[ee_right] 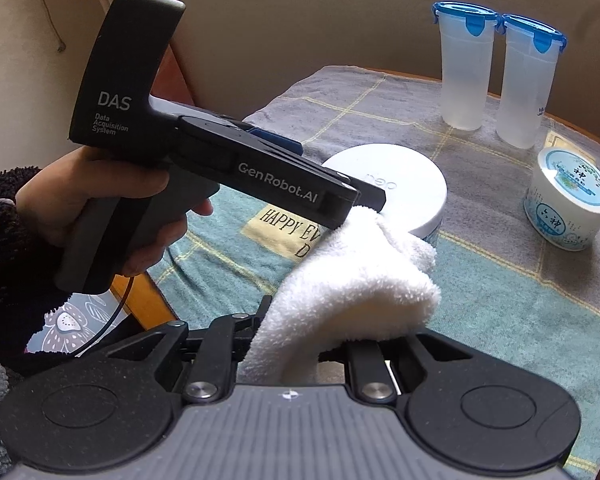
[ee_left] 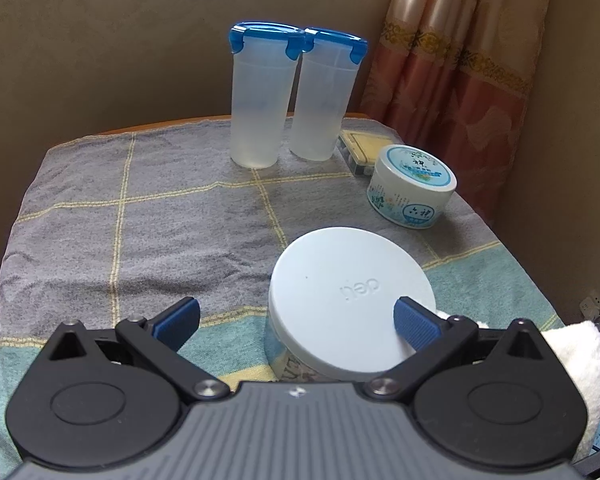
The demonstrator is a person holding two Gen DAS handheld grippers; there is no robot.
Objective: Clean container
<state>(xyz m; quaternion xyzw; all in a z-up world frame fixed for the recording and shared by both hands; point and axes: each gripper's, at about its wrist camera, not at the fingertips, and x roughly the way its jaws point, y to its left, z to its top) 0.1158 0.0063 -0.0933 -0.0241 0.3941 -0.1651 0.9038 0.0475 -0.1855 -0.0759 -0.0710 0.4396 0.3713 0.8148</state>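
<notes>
A round container with a flat white lid [ee_left: 352, 300] stands on the checked cloth, near the front right. My left gripper [ee_left: 296, 324] hovers over it with its jaws wide open. Its right blue pad [ee_left: 414, 328] lies over the lid's edge, while the left pad [ee_left: 178, 322] is well clear of it. In the right wrist view a hand holds the left gripper [ee_right: 364, 196] above that white-lidded container [ee_right: 416, 188]. My right gripper [ee_right: 300, 344] is shut on a folded white towel [ee_right: 356, 276], which hides its fingertips. The towel's far end reaches the container's near side, and the towel [ee_left: 572, 356] also shows at the right edge.
Two tall translucent cups with blue clip lids [ee_left: 260, 96] [ee_left: 324, 100] stand at the back. A small round tin with a blue label [ee_left: 412, 188] and a flat yellow box [ee_left: 360, 148] sit at the right. A curtain [ee_left: 460, 60] hangs behind. The table edge [ee_right: 140, 284] drops off at the left.
</notes>
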